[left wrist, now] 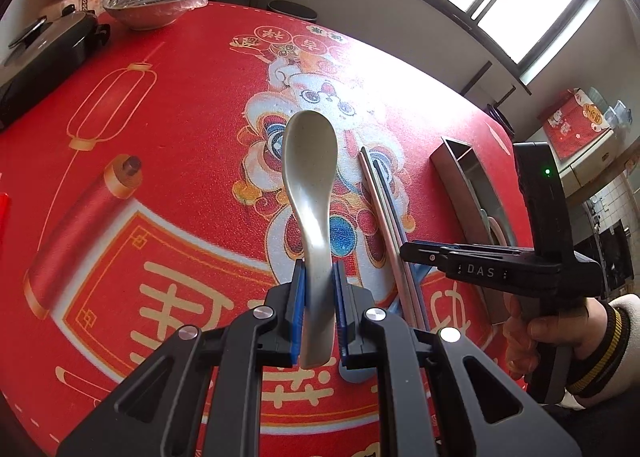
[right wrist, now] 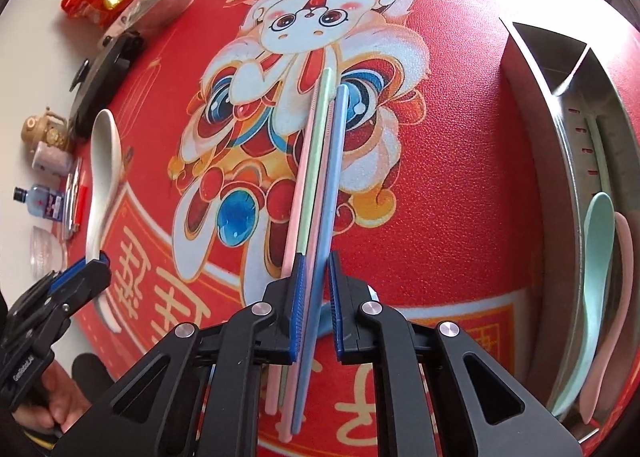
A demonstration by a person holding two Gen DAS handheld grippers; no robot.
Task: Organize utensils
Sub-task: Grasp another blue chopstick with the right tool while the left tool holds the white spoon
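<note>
White spoon point(left wrist: 310, 193), smooth and glossy, handle pinched between the blue pads of the left gripper point(left wrist: 319, 309), bowl raised over the red mat point(left wrist: 180, 129). Chopsticks point(right wrist: 316, 193), pastel pink, green and blue, lie bundled on the mat; the right gripper point(right wrist: 316, 309) straddles them, jaws partly apart, grip on the blue stick unclear. Metal tray point(right wrist: 532, 105), straight-walled with a divider, sits near the mat's right edge. Right view alone shows a teal spoon point(right wrist: 596, 257) and a pink spoon point(right wrist: 612, 317) inside. Open mat between spoon and chopsticks.
</note>
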